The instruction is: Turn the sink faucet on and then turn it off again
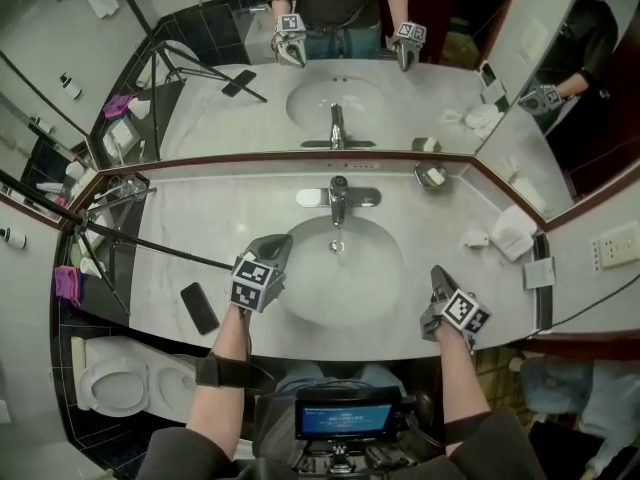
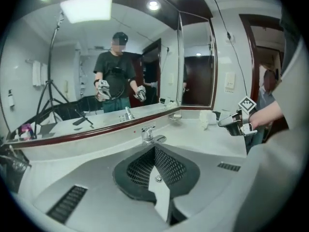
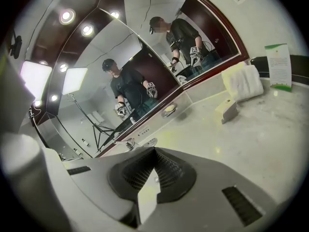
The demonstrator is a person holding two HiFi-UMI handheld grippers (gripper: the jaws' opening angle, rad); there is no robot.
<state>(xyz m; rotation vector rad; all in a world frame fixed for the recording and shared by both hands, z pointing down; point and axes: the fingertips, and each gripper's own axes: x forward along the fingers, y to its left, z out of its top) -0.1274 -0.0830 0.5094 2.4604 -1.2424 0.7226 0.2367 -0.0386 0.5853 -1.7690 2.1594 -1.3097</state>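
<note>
**Head view.** My two forearms reach in from 6 o'clock across the front edge of the worktop [image 1: 190, 223]. My left gripper [image 1: 272, 248] hangs over the rim of the one basin [image 1: 385, 278] at its 8 o'clock, tips aimed toward 1 o'clock. My right gripper [image 1: 438, 276] sits at the basin's 4 o'clock, tips aimed toward 11 o'clock. The one faucet [image 1: 338, 196] stands at the basin's 12 o'clock, apart from both grippers. One phone [image 1: 199, 307] lies at 7 o'clock of my left gripper. One soap dish [image 1: 431, 175] sits at 2 o'clock of the faucet, and one folded towel [image 1: 513, 230] lies at 3 o'clock of the basin.

**Left gripper view.** My left jaws are pressed together with nothing between them. The faucet rises beyond the tips at 12 o'clock, untouched. My right gripper shows at 3 o'clock.

**Right gripper view.** My right jaws are likewise together and empty. The faucet lies beyond the tips at 11 o'clock, the towel at 2 o'clock.
</note>
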